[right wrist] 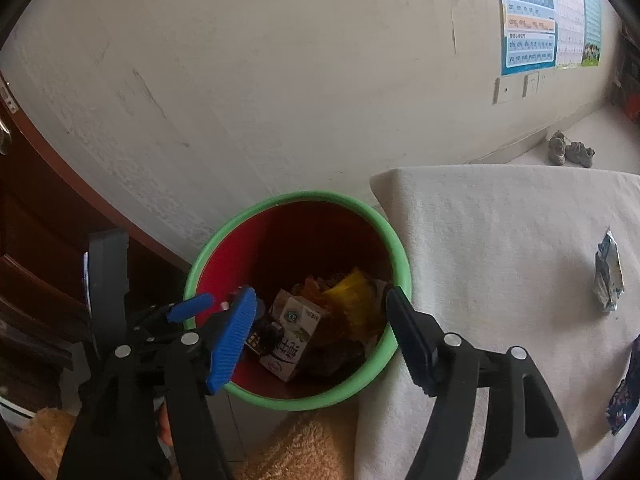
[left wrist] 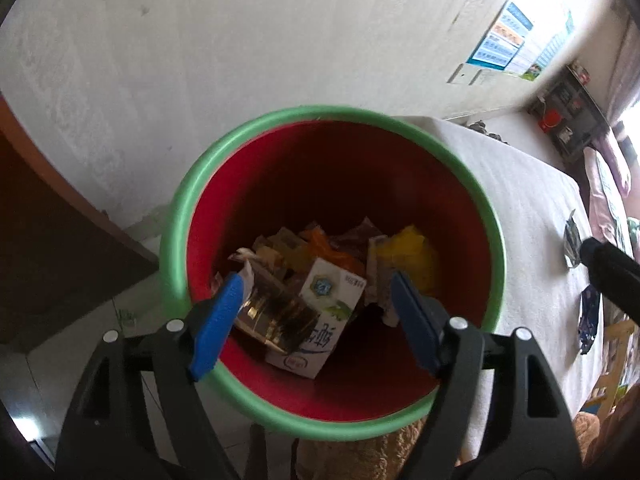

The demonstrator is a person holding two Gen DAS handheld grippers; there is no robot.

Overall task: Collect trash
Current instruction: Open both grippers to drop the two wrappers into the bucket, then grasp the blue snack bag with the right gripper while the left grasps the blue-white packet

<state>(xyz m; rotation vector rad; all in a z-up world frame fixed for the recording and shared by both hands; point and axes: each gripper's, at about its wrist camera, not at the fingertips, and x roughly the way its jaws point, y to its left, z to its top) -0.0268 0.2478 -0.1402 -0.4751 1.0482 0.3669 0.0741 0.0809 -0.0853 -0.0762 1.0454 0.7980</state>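
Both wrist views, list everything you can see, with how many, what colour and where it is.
bin: one, red inside with a green rim, on the floor between wall and cloth.
milk carton: one, white, atop the trash in the bin.
shiny wrapper: one, gold and dark, beside the carton.
yellow wrapper: one, in the bin toward the cloth side.
white cloth: one, covering the surface beside the bin.
silver wrapper: one, lying on the cloth.
dark blue wrapper: one, on the cloth, nearer the camera.
shoes: a pair, grey, on the floor by the wall.
posters: several, blue and green, on the wall.
left gripper: blue pads, open above the bin.
right gripper: open, nothing between the pads.
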